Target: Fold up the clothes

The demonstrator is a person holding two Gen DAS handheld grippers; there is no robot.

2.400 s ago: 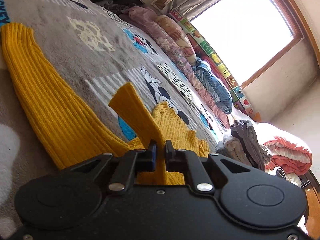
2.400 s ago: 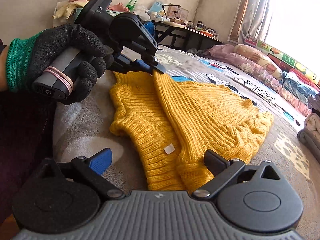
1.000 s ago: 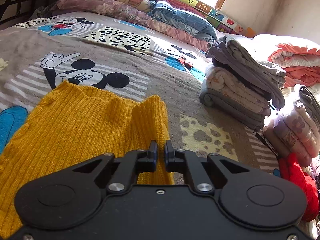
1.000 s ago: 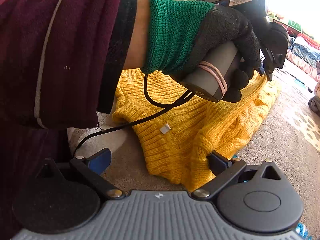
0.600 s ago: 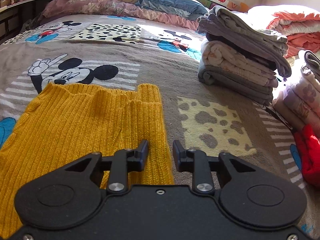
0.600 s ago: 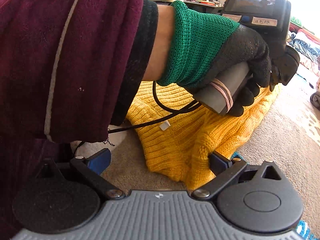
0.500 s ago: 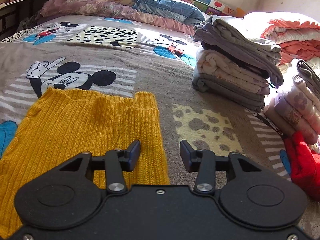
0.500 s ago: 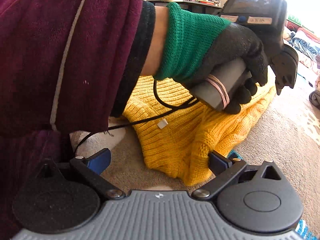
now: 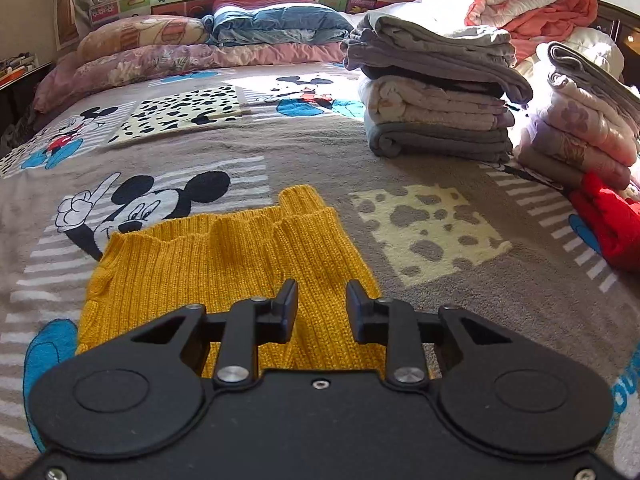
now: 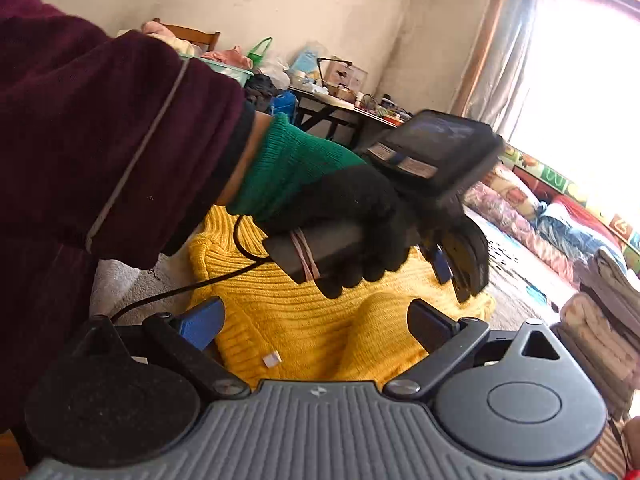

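I work over a bed spread with a grey cartoon-mouse blanket, stacks of folded clothes piled at its far right side. The yellow knit sweater lies flat on the blanket directly under my two tools, part folded, with a sleeve laid along its right edge. In the left wrist view its long axis runs away from me up the bed, the ribbed cuff and hem ends pointing toward the pillows. In the right wrist view a white tag shows on the near portion.

My left hand, in a black glove with a green cuff, holds the left tongs just above the sleeve. Their jaws are closing with a clear gap between them and nothing pinched, only knit beneath. The right tongs stand wide apart over a raised hump of sweater, gripping nothing.

My judgement: the risk lies in the sleeve. It is loose on the body and thick, so a careless next pinch could catch only one layer and drag the sleeve off line. The hump near the right tongs could set as a crease if I fold over it. The left tool's cable trails across the sweater and could snag it.
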